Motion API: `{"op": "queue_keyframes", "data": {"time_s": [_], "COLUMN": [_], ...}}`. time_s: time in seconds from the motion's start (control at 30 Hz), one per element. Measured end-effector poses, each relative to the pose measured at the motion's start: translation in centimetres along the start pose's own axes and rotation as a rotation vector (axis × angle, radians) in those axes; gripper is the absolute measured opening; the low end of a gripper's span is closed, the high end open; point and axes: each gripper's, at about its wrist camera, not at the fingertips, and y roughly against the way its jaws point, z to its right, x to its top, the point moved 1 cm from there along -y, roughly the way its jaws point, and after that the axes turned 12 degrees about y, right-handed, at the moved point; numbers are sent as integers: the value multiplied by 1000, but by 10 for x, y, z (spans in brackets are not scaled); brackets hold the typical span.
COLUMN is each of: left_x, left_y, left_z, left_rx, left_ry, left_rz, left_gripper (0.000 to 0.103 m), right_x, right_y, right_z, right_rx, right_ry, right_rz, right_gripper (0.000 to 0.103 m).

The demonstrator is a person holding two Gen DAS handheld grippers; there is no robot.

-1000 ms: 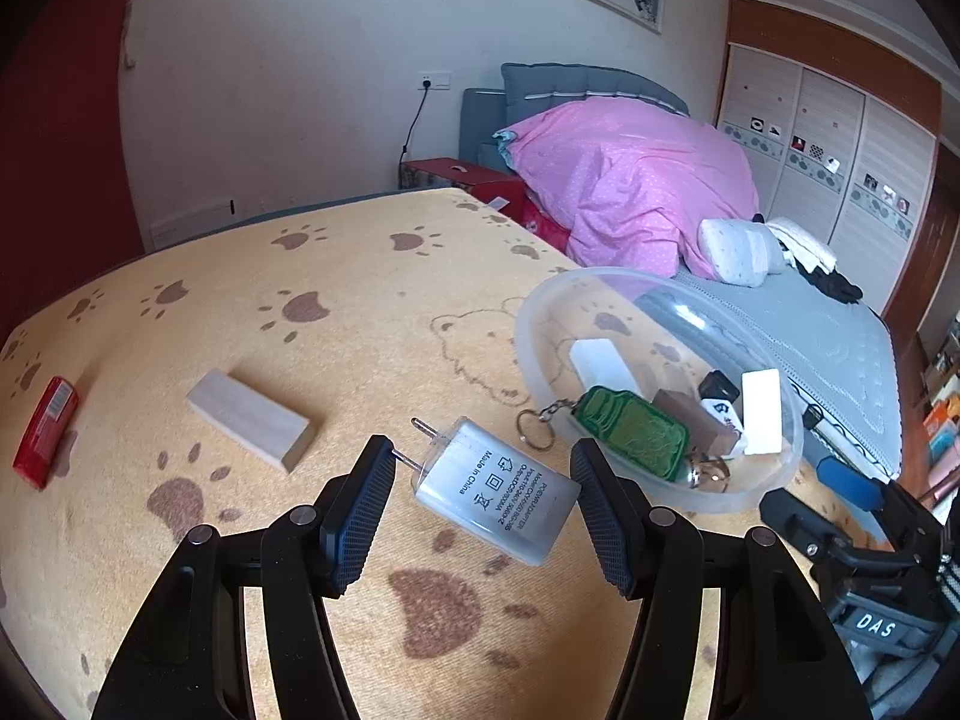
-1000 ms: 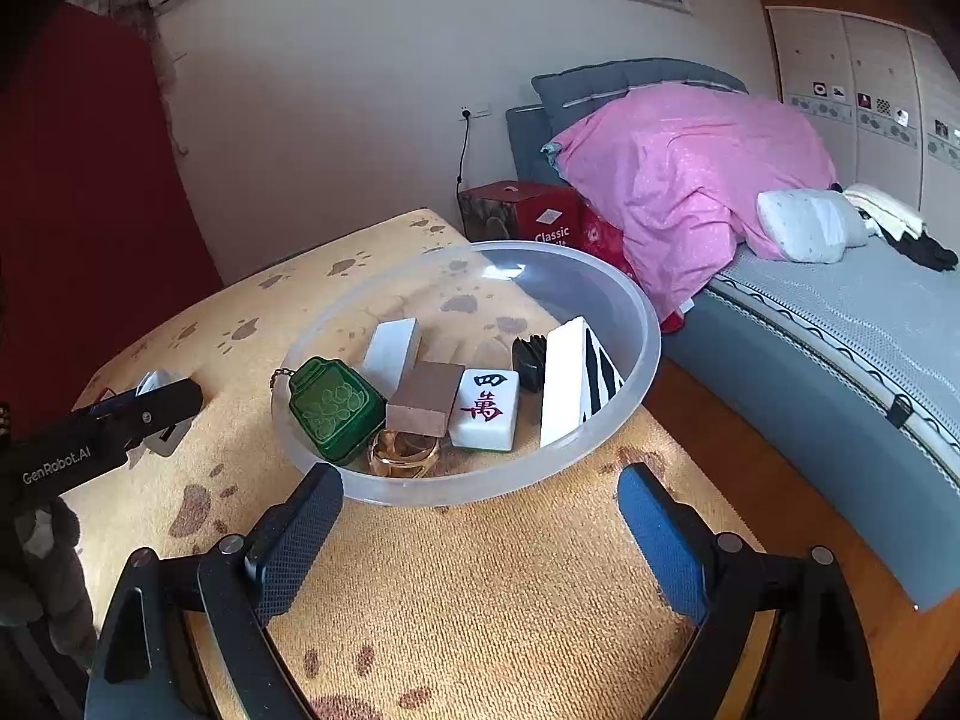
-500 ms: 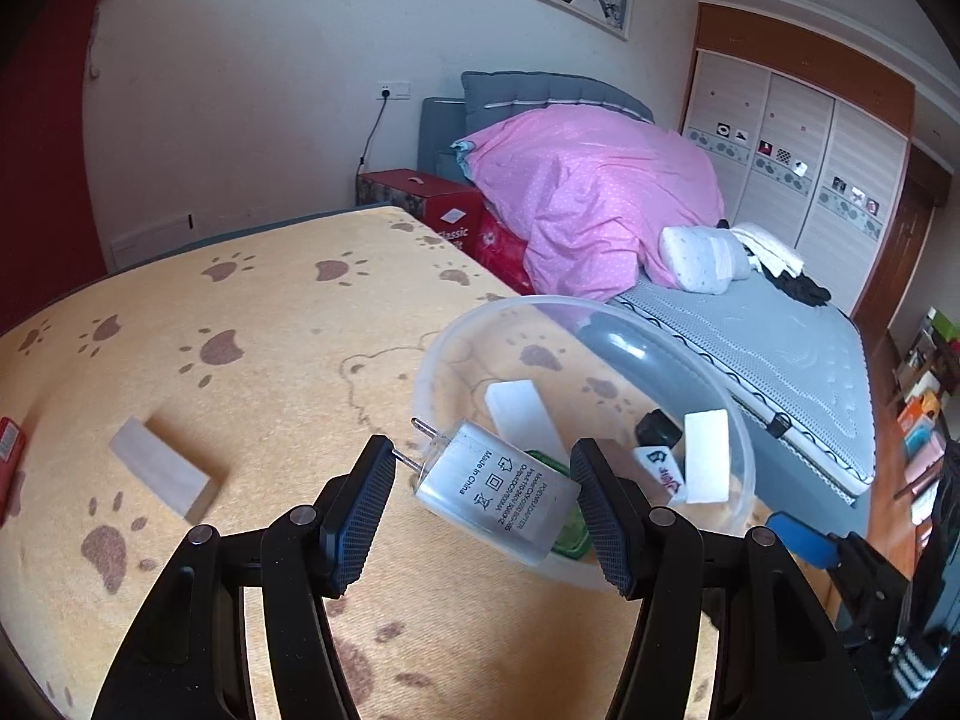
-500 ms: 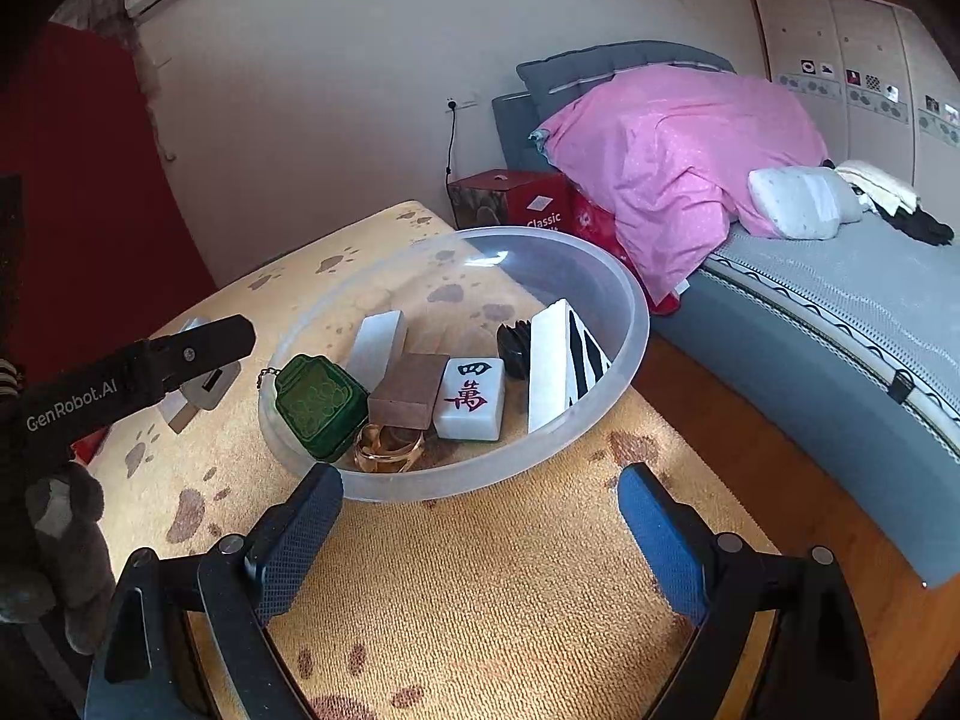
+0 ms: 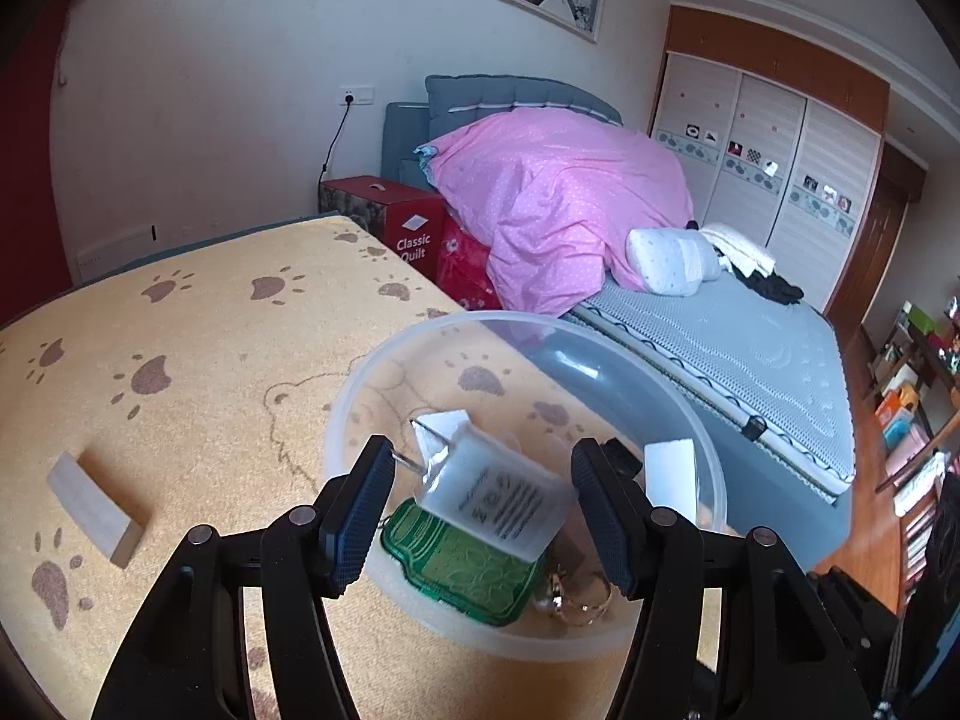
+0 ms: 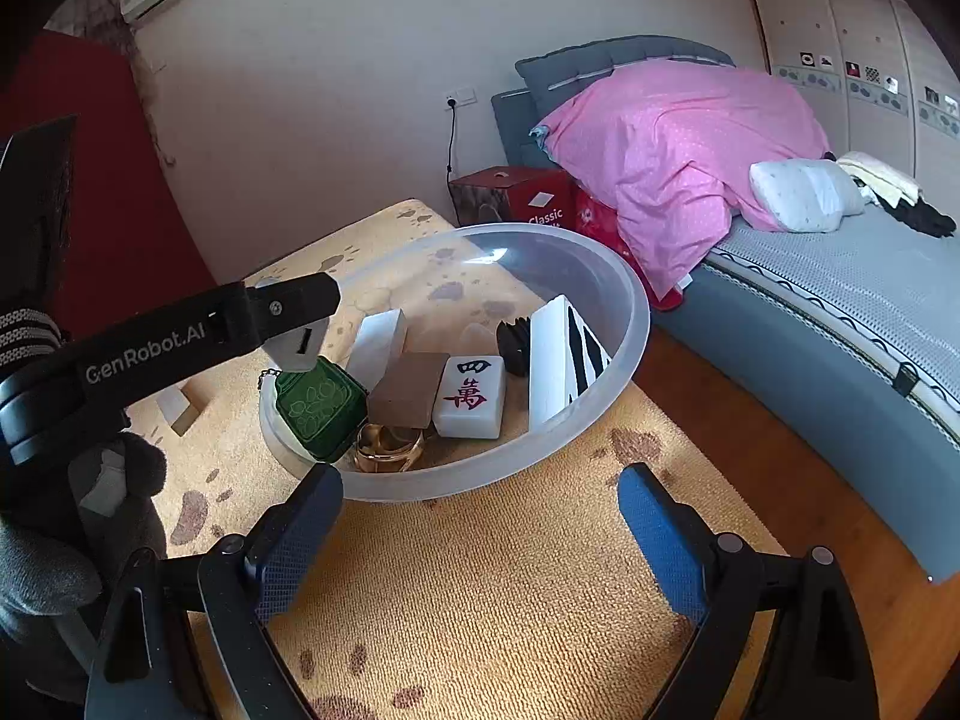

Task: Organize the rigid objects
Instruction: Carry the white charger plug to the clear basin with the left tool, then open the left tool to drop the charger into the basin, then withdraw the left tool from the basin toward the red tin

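A clear plastic bowl (image 5: 690, 414) (image 6: 624, 294) on the paw-print mat holds a green keychain (image 6: 321, 408), a mahjong tile (image 6: 471, 396), a brown block (image 6: 408, 387), white blocks and a gold ring (image 6: 387, 450). A white charger (image 5: 492, 492) (image 6: 300, 345) hangs blurred between my left gripper's (image 5: 483, 510) fingers, above the bowl; the jaws look wider than it and apart from its sides. My right gripper (image 6: 480, 522) is open and empty in front of the bowl.
A wooden block (image 5: 96, 501) lies on the mat (image 5: 180, 360) to the left of the bowl. A bed with a pink quilt (image 5: 564, 198) stands beyond the mat's right edge, with a red box (image 5: 390, 216) next to it.
My left gripper has carried the charger to the right over the bowl. The charger has tilted and blurred, now loose between the fingers. The right gripper has barely moved.
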Motion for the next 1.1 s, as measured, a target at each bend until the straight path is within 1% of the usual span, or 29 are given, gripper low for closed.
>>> {"op": "queue_keyframes", "data": {"time_s": [0.03, 0.07, 0.1, 0.33, 0.47, 0.6, 0.77, 0.9, 1.1], "left_x": [0, -1, -2, -3, -8, -15, -21, -24, -27], "left_y": [-1, -1, 0, 10, 15, 24, 30, 27, 14], "left_z": [-1, -2, -4, -25, -37, -48, -54, -56, -60], "left_rx": [-4, -1, 0, 27, 49, 53, 60, 73, 132], "left_ry": [6, 11, 15, 63, 82, 113, 115, 113, 111], "left_rz": [3, 6, 16, 29, 18, 15, 9, -7, -42], "left_gripper": [71, 82, 84, 84, 84, 84, 84, 84, 84], "right_x": [0, 0, 0, -1, -2, -1, -2, -2, -2], "right_y": [0, 0, 0, -1, -1, -3, -2, -1, -2], "right_z": [0, 0, 0, 0, 0, 0, 0, 0, 0], "right_rx": [0, 0, -1, -6, -10, -12, -14, -13, -13], "right_ry": [0, 0, 0, 1, 1, -6, -8, -8, -8], "right_rz": [0, 0, 0, 0, -1, -6, -5, -6, -6], "right_gripper": [96, 96, 96, 96, 96, 96, 96, 96, 96]}}
